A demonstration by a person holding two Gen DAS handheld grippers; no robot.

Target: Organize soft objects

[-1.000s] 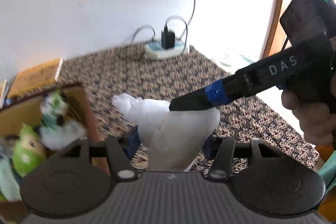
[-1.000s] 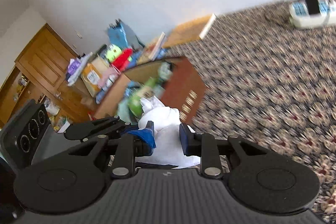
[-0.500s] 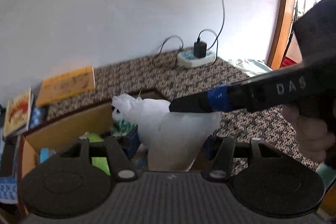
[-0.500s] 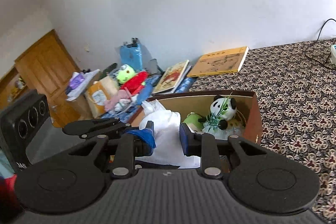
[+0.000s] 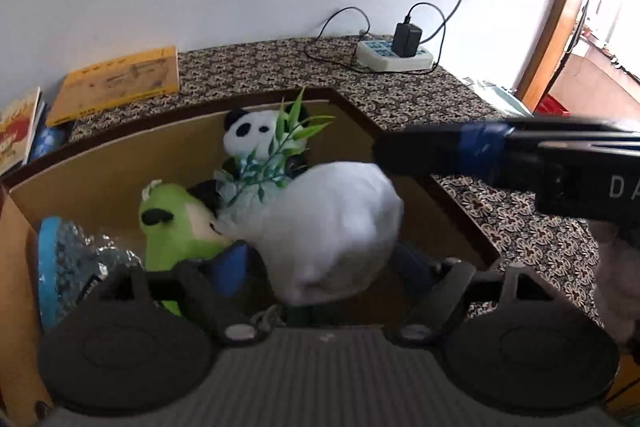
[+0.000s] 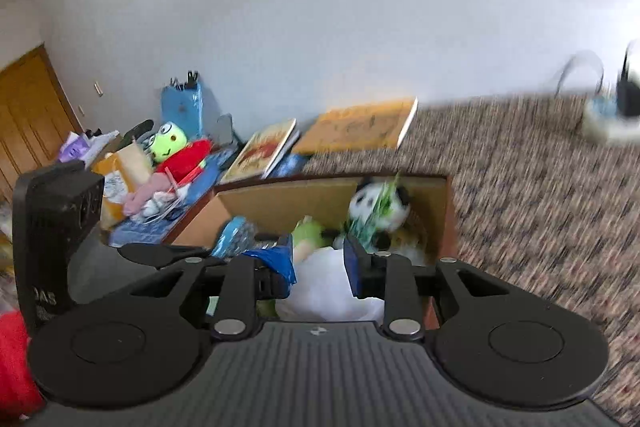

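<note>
**White soft toy goes into the box**

The step in hand is the drop. The white soft toy (image 5: 332,223) is over the open cardboard box (image 5: 112,163), right beside the green plush (image 5: 176,223) and the panda (image 5: 256,131) that already lie inside.

The left tongs (image 5: 320,263) have just been opening. Their pads now stand wide, clear of the toy on both sides, so they are open. The right tongs (image 6: 320,263) have been opening a little too, with the toy between them. I cannot tell if their pads press it or not.

Next, I think both tongs should let go all the way and lift up and away, so the toy settles among the others.

A second ago both tongs pinched the toy over the patterned floor (image 5: 520,211). The box was off to the side then; now it sits right below.
</note>
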